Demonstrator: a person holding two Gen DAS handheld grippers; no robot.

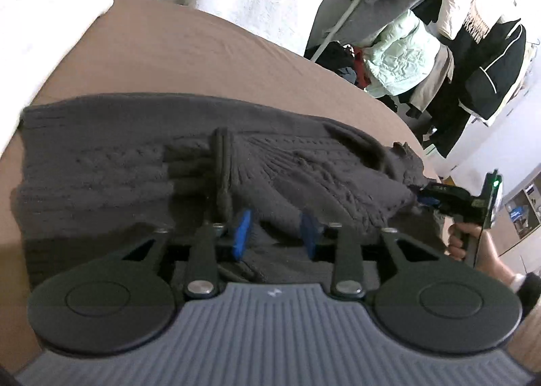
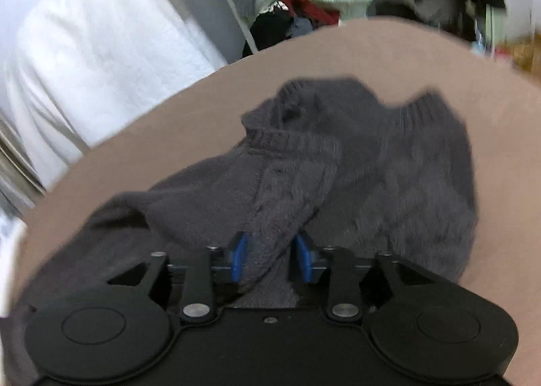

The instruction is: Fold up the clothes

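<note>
Brown bedsheet [image 1: 203, 47], dark grey cable-knit sweater [image 1: 118, 166] mid-fold.

Sweater lies spread across the sheet, one ribbed part doubled over its middle, collar end bunched toward the bed's far edge. Left gripper [image 1: 275, 232] hangs over the near hem, blue pads partly apart, nothing pinched. Right gripper [image 2: 270, 257] likewise stands part-open astride a raised fold; whether the pads press it I cannot tell. Next, I judge, a firm pinch on that fold to carry it across.
</note>
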